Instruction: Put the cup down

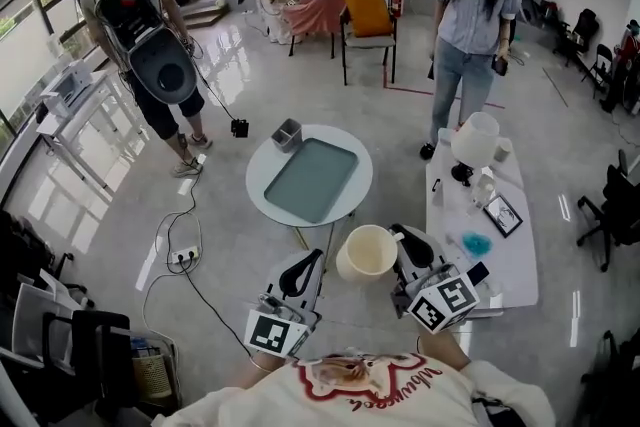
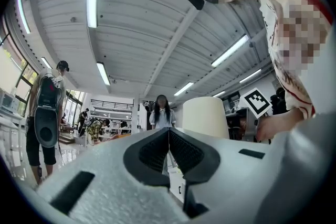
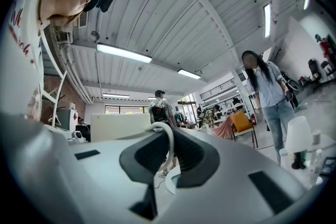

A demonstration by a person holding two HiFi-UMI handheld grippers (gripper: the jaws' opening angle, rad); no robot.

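Note:
A cream cup (image 1: 367, 252) hangs in the air just short of the round table (image 1: 262, 177), mouth up. My right gripper (image 1: 400, 245) is shut on its handle (image 3: 169, 136); in the right gripper view the cup's wall (image 3: 121, 126) shows left of the jaws. My left gripper (image 1: 308, 265) is beside the cup on its left, shut with nothing between its jaws (image 2: 168, 136). The cup (image 2: 205, 115) rises just beyond it in the left gripper view.
A grey-green tray (image 1: 310, 180) and a small grey box (image 1: 287, 135) sit on the round table. A white side table (image 1: 515, 255) with a lamp (image 1: 477, 140) stands at the right. One person (image 1: 470, 25) stands beyond it, another (image 1: 150, 45) at the left. A cable (image 1: 183, 258) lies on the floor.

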